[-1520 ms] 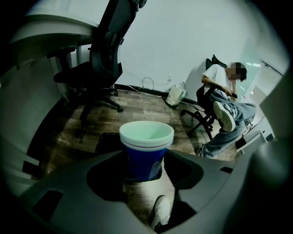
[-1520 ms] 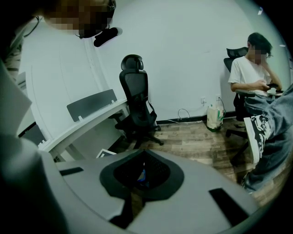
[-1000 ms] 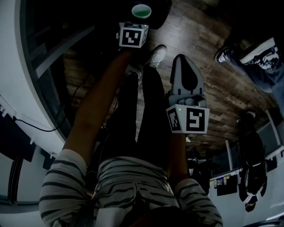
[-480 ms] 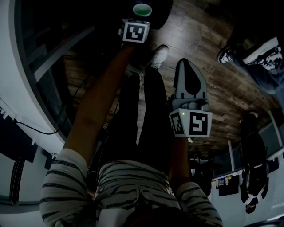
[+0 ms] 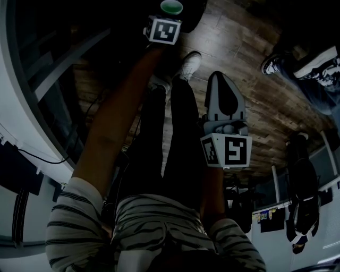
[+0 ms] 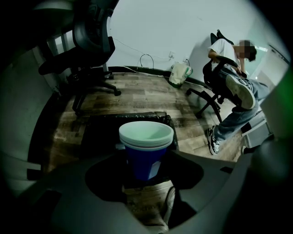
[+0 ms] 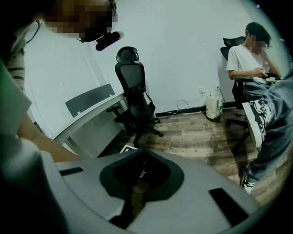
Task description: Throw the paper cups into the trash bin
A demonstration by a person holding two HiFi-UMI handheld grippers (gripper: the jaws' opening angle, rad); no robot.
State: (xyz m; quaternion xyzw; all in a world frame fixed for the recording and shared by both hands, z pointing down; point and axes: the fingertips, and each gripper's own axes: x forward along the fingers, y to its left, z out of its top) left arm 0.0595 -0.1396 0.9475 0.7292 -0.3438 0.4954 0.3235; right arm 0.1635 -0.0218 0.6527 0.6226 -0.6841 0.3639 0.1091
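Observation:
Stacked paper cups (image 6: 146, 151), blue outside and white inside, stand upright between the jaws of my left gripper (image 6: 146, 176), which is shut on their sides. Just beyond and below them sits the trash bin (image 6: 103, 130), lined with a black bag. In the head view the cups (image 5: 171, 7) show at the top edge, past the left gripper's marker cube (image 5: 163, 30), over the dark bin (image 5: 194, 18). My right gripper (image 5: 223, 77) hangs beside my right leg, shut with nothing in it; its tips meet over the wooden floor (image 7: 144, 153).
A black office chair (image 6: 91, 41) stands left of the bin. A seated person (image 6: 233, 87) on another chair stretches their legs in from the right. A white bag (image 6: 180, 74) leans by the wall. My own legs and white shoe (image 5: 188, 66) are below. A grey desk (image 7: 91, 114) stands to the left.
My left gripper has carried the cups slightly farther out toward the bin. The right gripper has hardly moved.

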